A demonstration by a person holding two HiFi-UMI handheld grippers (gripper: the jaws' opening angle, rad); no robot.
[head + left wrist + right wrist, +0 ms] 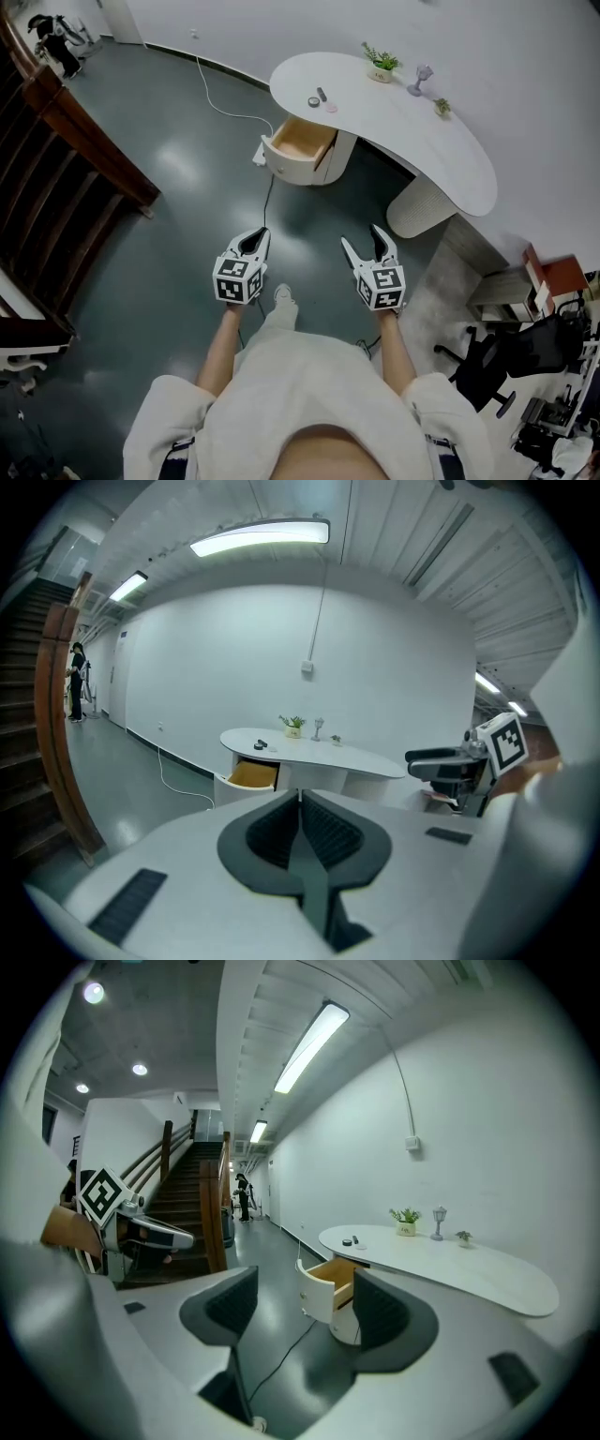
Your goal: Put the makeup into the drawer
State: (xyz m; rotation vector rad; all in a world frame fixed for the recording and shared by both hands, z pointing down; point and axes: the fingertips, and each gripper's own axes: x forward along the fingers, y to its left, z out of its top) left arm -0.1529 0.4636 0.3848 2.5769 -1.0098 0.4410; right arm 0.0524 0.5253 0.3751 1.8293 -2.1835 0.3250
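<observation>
The makeup lies on the left end of a white curved desk [441,155]: a round dark compact [313,101], a dark tube [322,94] and a pale pink disc [331,108]. Below them the desk's drawer [300,141] stands pulled out, its wooden inside bare. Both grippers hang over the grey floor, well short of the desk. My left gripper [257,236] is shut with nothing in it. My right gripper [364,240] is open and holds nothing. In the right gripper view the drawer [330,1283] shows between the jaws, far off, with the makeup [349,1240] above it.
A potted plant [382,64], a small goblet-like ornament [419,80] and a tiny plant [442,107] stand on the desk. A white cable [220,103] runs across the floor to the drawer unit. A wooden stair rail [84,131] is at left, an office chair [487,366] at right.
</observation>
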